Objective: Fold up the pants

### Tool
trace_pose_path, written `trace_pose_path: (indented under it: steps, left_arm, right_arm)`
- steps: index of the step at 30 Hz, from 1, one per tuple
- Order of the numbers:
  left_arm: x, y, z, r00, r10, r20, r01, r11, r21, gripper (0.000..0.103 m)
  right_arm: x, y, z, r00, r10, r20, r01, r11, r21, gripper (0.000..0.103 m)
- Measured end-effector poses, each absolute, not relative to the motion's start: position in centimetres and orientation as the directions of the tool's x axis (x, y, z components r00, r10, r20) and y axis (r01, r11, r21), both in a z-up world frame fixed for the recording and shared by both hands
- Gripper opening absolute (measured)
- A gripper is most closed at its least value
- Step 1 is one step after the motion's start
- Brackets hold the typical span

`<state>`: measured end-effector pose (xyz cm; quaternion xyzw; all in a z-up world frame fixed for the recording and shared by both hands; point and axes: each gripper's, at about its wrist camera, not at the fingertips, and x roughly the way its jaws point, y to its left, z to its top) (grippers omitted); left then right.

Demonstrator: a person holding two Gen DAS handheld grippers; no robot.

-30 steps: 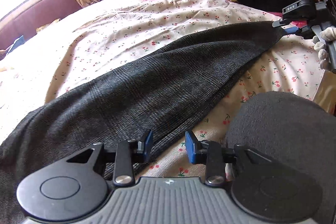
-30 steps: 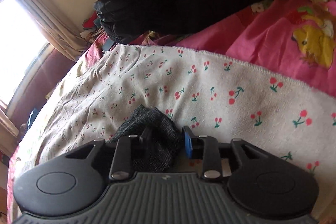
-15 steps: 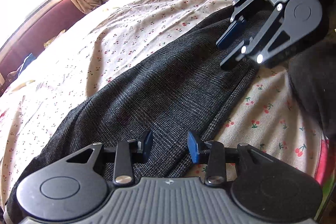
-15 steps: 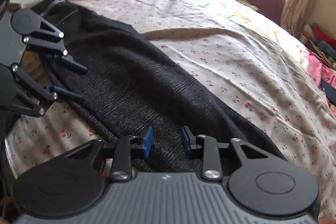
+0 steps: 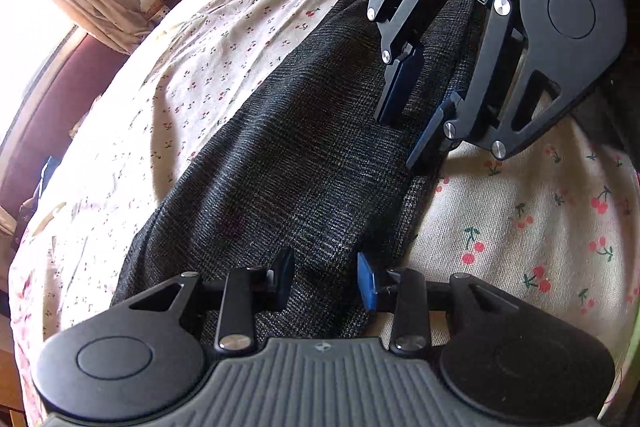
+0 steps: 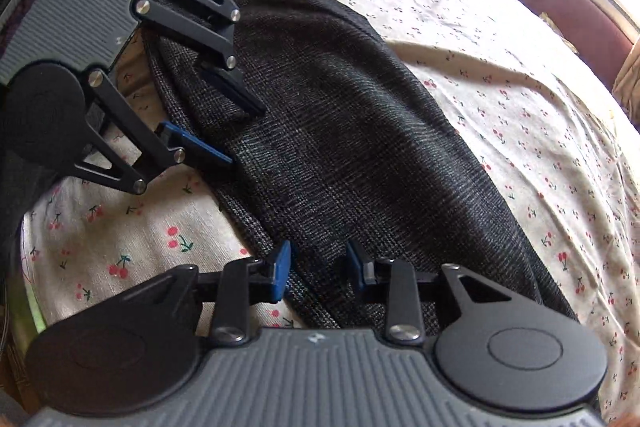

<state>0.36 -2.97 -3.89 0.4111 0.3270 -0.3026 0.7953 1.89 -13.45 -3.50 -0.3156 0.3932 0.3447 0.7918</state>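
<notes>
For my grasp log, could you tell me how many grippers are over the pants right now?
2: the left gripper and the right gripper, both open over the near edge of the dark pants.

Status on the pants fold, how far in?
Early. Done: the dark pants lie stretched out as one long strip on the cherry-print sheet. In hand: nothing gripped; the left hand-held gripper and right hand-held gripper are both open, each straddling the near edge of the fabric. Left: close on that edge and make the crosswise folds; none shows yet.
</notes>
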Motion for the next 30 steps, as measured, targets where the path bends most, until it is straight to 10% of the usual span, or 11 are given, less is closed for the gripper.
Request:
trace_pose_path:
  steps: [16,21,25,27,30]
  left_arm:
    - [1.1,-1.3,-1.5,0.617,-0.288,-0.733,0.699,0.629,0.341,0.037]
    - [0.0,-1.6,-2.2,0.602,-0.281,-0.747,0.730,0.572,0.373,0.040]
    - [-0.2,-2.3,-3.0,0.644,-0.227,-0.731,0.708,0.539,0.456,0.044]
    - [0.6,-1.8,-3.0,0.623,-0.206,-0.755,0.709,0.556,0.434,0.023]
    - [0.6,-0.9,-2.2,0.575,-0.219,-0.788,0.740,0.550,0.387,0.021]
  right_arm:
    - [2.4,-11.5,-3.1,0.580,0.293,-0.760,-0.716,0.628,-0.305,0.040]
    - [4.0,-12.4,-3.1,0.525,0.303,-0.795,-0.708,0.674,-0.210,0.006]
    - [3.9,-12.7,-1.2,0.533,0.333,-0.778,-0.684,0.711,-0.164,0.006]
    - [3.8,-13.0,-0.5,0.519,0.344,-0.782,-0.685,0.715,-0.140,0.005]
    - [2.6,-13.2,-0.1,0.490,0.358,-0.795,-0.707,0.697,-0.122,0.005]
